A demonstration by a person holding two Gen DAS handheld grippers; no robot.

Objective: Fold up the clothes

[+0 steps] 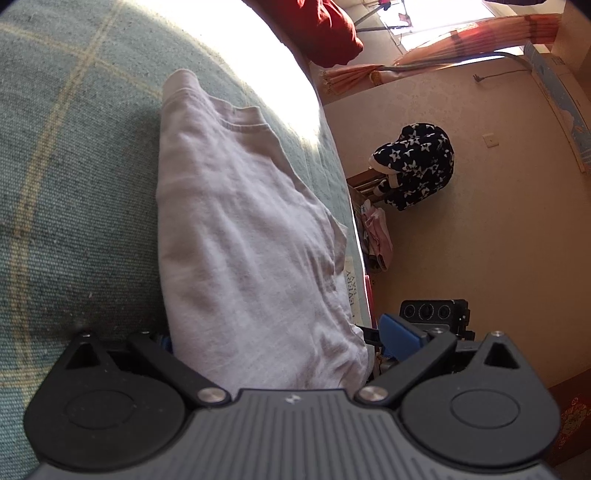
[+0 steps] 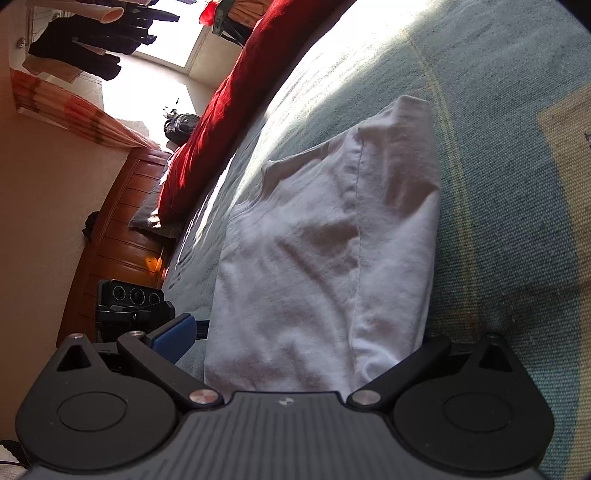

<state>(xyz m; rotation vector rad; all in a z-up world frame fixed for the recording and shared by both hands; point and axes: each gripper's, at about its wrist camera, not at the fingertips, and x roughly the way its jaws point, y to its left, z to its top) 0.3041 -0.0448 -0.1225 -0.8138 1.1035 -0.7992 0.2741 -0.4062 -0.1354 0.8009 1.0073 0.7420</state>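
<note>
Both claws spread wide, left claw (image 1: 284, 343) and right claw (image 2: 306, 332) straddling the white shirt (image 1: 240, 221); sleeves folded in, final fold remains.

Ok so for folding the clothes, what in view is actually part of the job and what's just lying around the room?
Part of the job:
white T-shirt
left gripper
right gripper
green checked bedspread, the folding surface

Just lying about:
red pillow
star-patterned dark garment
pink clothes by the bed
orange curtain
</note>
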